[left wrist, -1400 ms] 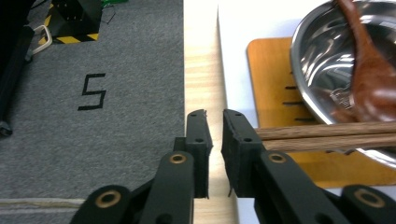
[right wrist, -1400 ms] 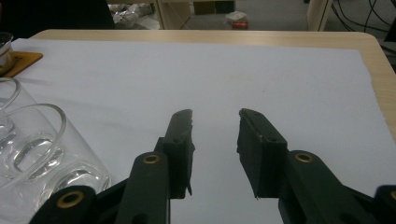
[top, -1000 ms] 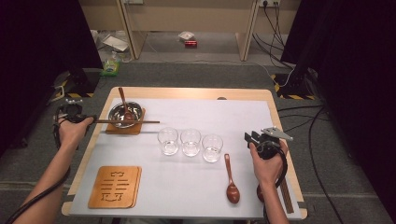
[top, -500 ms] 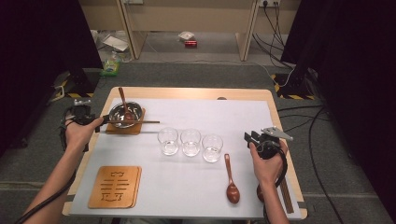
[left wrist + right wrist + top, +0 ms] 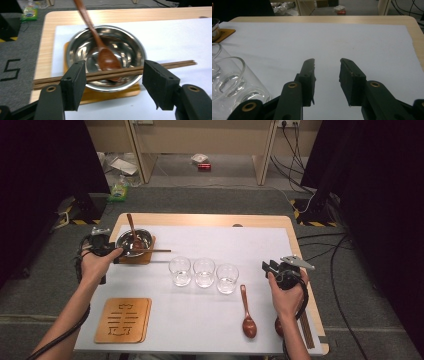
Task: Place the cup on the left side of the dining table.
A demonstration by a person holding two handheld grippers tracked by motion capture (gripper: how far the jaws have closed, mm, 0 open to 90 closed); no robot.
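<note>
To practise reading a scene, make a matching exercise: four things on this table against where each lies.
Things:
1. chopsticks
2. bowl
3. glasses
4. loose spoon

Places:
A. on a wooden coaster
B. in a row mid-table
C. across the bowl's rim
D. flat on the white sheet, by the right hand

Pairs: 1-C, 2-A, 3-B, 4-D
</note>
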